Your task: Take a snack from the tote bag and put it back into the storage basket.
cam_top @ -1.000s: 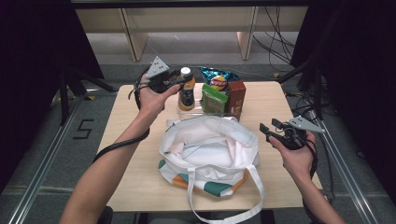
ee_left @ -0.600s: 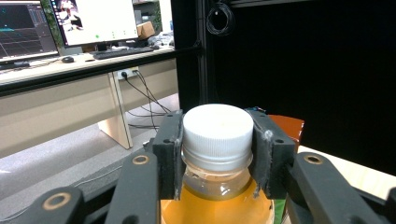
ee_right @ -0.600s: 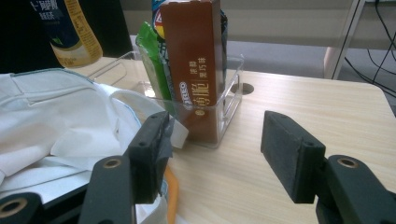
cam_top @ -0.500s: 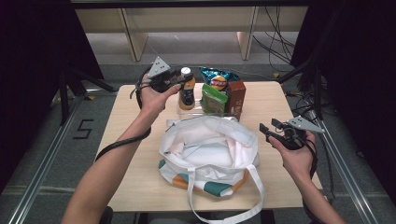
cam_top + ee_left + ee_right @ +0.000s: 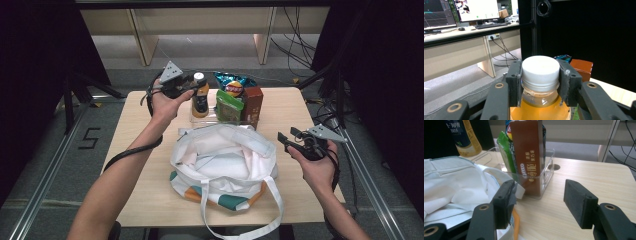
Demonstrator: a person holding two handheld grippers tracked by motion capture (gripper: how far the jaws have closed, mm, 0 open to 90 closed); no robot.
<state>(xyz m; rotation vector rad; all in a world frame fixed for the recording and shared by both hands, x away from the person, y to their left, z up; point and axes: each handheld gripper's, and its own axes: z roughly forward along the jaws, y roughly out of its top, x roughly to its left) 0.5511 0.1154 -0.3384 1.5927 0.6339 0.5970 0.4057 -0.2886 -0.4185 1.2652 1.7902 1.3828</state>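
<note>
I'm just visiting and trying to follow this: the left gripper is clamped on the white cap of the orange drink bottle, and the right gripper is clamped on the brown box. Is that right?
Not quite. The right gripper holds nothing: in the right gripper view its jaws stand open, short of the brown box. The left gripper is indeed clamped on the bottle at its white cap.

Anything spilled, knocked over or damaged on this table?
Nothing stands out. The juice bottle, chip bag and brown box stand upright in the clear bin; the tote bag lies open.
</note>
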